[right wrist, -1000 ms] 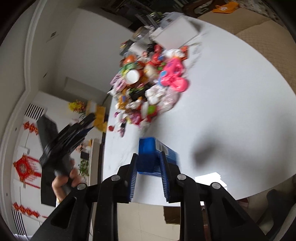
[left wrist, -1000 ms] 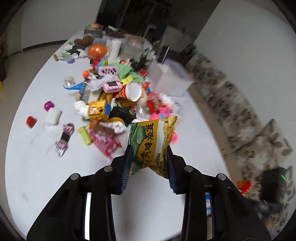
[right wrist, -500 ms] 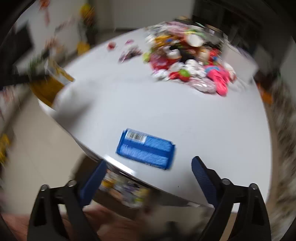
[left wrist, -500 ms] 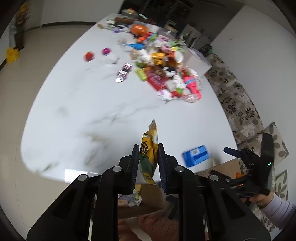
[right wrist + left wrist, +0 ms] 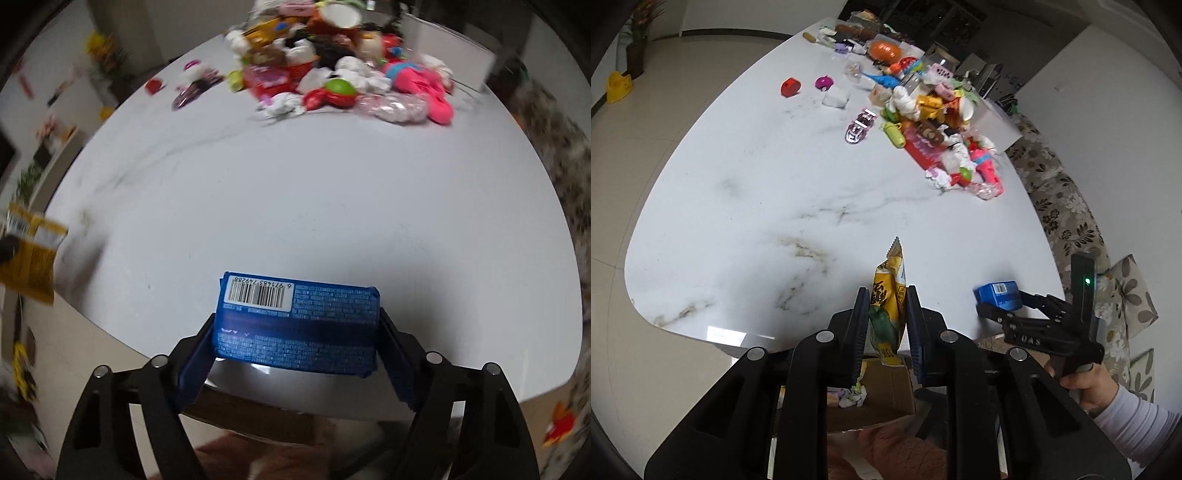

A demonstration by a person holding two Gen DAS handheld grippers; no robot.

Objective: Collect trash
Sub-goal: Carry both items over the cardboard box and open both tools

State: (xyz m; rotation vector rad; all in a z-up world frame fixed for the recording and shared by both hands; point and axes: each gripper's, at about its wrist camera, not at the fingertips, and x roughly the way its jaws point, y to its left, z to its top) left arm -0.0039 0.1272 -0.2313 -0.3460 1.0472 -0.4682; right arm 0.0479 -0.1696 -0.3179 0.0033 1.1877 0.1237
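Observation:
My left gripper is shut on a yellow and green snack bag, held at the near edge of the white marble table, above an open cardboard box on the floor. My right gripper has its jaws wide, one at each end of a blue packet with a barcode, at the table's near edge. The packet and right gripper also show in the left wrist view. The snack bag shows at the left of the right wrist view.
A pile of toys and wrappers lies at the far side of the table, also in the right wrist view. A floral sofa runs along the right. The box holds crumpled wrappers.
My left gripper carried the snack bag back from the pile to the near table edge over the box. My right gripper let go of the blue packet, opened wide, then closed in around its ends.

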